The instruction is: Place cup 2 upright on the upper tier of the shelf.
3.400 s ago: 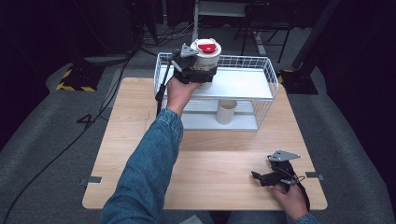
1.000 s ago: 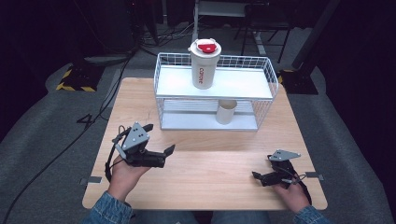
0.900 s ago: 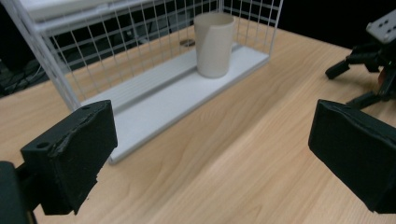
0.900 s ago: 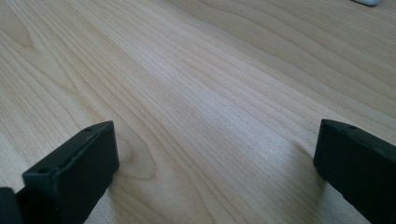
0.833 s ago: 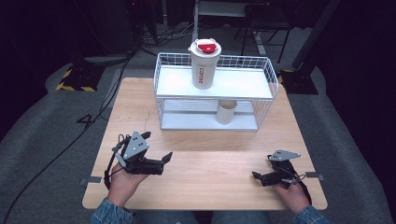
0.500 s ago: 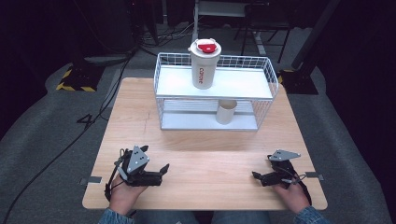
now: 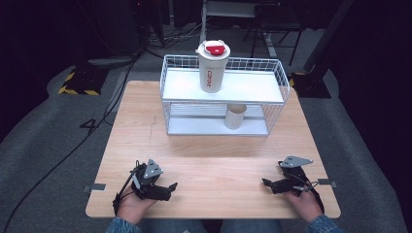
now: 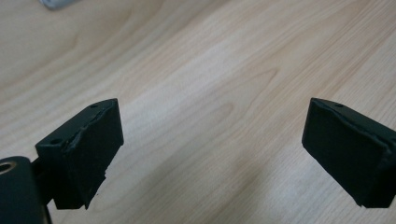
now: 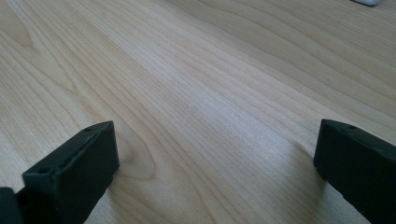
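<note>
While high view takes in whole scene, left gripper (image 7: 167,188) rests low at near left corner of pale wooden table (image 7: 218,165), right gripper (image 7: 268,184) at near right corner. Tall white cup with red lid (image 7: 212,66) stands upright on top shelf of white wire rack (image 7: 277,77), well apart from both; short cardboard tube (image 7: 235,115) on lower shelf. Gripper views, close up: bare wood grain between black jaws. Left jaws, just been closing, stand apart, holding nothing; right jaws wide, holding nothing. Grey carpet, dark room around.
</note>
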